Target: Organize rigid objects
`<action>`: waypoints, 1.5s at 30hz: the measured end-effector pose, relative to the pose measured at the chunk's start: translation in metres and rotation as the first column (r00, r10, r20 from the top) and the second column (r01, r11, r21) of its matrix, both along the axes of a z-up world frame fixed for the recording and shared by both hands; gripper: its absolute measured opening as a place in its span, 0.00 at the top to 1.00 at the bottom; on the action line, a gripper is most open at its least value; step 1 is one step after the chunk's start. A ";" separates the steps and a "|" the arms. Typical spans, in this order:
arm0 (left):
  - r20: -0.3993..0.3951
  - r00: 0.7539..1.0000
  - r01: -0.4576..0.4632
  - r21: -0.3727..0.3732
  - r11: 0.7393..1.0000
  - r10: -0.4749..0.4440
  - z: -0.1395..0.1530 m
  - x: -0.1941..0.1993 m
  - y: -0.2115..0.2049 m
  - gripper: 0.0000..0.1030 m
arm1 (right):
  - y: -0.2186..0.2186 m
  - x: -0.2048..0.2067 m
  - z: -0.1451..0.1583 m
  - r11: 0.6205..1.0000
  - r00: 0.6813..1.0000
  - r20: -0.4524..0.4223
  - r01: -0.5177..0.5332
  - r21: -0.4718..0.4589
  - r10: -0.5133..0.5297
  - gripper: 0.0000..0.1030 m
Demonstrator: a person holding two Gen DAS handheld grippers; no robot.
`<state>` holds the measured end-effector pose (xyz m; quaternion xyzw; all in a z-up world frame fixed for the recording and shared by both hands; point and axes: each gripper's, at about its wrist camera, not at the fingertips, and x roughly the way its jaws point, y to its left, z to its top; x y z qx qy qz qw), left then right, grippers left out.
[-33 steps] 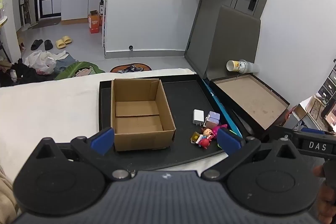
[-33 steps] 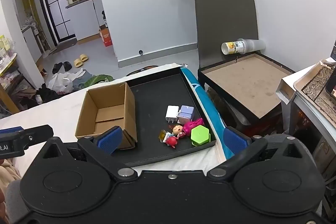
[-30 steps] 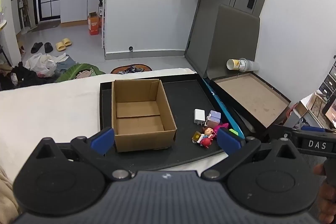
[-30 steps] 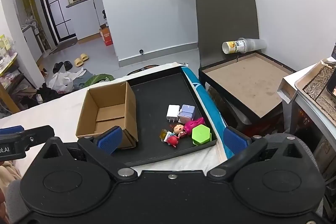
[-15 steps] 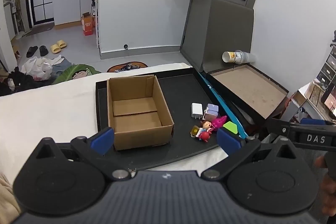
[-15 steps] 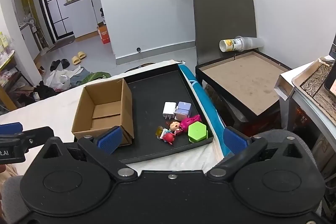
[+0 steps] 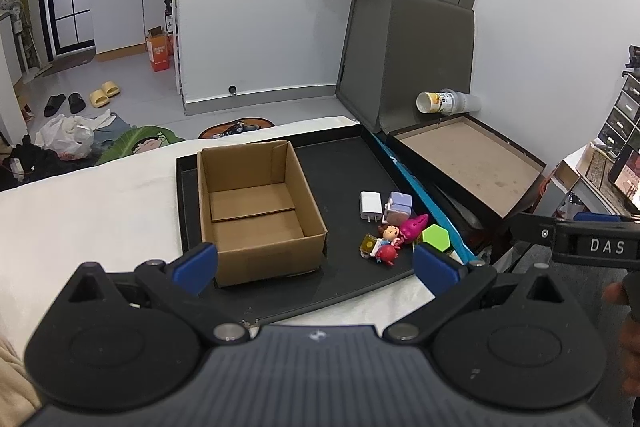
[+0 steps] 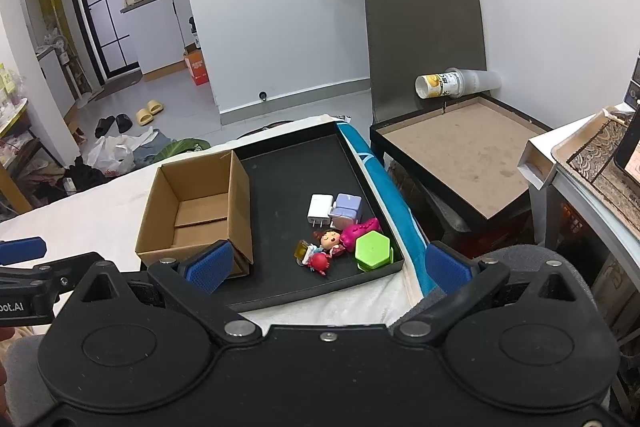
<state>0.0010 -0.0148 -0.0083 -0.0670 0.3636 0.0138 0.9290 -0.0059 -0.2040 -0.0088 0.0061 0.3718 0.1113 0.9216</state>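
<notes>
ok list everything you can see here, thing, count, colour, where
tray: 1, black, on the white-covered surface
cardboard box: 1, brown, open and empty, left part of the tray
charger: 1, white, on the tray right of the box
cube plug: 1, lilac, touching the charger's right side
pink toy: 1, magenta, in front of the cube plug
hexagon block: 1, green, near right corner of the tray
doll figure: 1, red-haired, lying left of the hexagon block
paper cups: a stack on its side, clear and yellow, on the brown side table
slippers: 1 pair, yellow, on the floor far left
left gripper: 1, black with blue pads, open, above the tray's near edge
right gripper: 1, same colours, open
</notes>
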 end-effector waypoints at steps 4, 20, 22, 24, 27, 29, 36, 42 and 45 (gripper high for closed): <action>0.006 1.000 0.007 -0.017 1.000 -0.007 0.001 -0.001 0.001 0.00 | 0.000 0.000 0.000 1.000 1.000 0.005 0.004 -0.005 -0.004 0.00; 0.016 1.000 0.017 -0.008 1.000 -0.017 0.003 -0.003 -0.001 0.00 | 0.003 -0.003 0.000 1.000 1.000 0.014 0.007 -0.027 -0.007 0.00; 0.016 1.000 0.015 -0.007 1.000 -0.015 0.003 -0.003 0.000 0.00 | 0.003 -0.004 0.000 1.000 1.000 0.015 0.009 -0.028 -0.009 0.00; 0.019 1.000 0.017 -0.010 1.000 -0.017 0.004 -0.003 0.000 0.00 | 0.003 -0.004 0.001 1.000 1.000 0.016 0.008 -0.029 -0.008 0.00; 0.019 1.000 0.017 -0.006 1.000 -0.017 0.005 -0.002 0.000 0.00 | 0.003 -0.003 0.001 1.000 1.000 0.015 0.009 -0.027 -0.009 0.00; 0.019 1.000 0.018 -0.006 1.000 -0.018 0.005 -0.002 -0.001 0.00 | 0.003 -0.003 0.001 1.000 1.000 0.013 0.010 -0.028 -0.010 0.00; 0.022 0.999 0.024 -0.001 1.000 -0.024 0.006 -0.002 -0.003 0.00 | 0.003 -0.003 0.001 1.000 1.000 0.015 0.010 -0.028 -0.010 0.00; 0.022 0.999 0.024 -0.001 1.000 -0.024 0.006 -0.002 -0.003 0.00 | 0.002 -0.004 0.001 1.000 1.000 0.019 0.011 -0.029 -0.011 0.00; 0.022 0.999 0.025 -0.002 1.000 -0.025 0.007 -0.002 -0.004 0.00 | 0.002 -0.004 0.001 1.000 1.000 0.020 0.011 -0.028 -0.010 0.00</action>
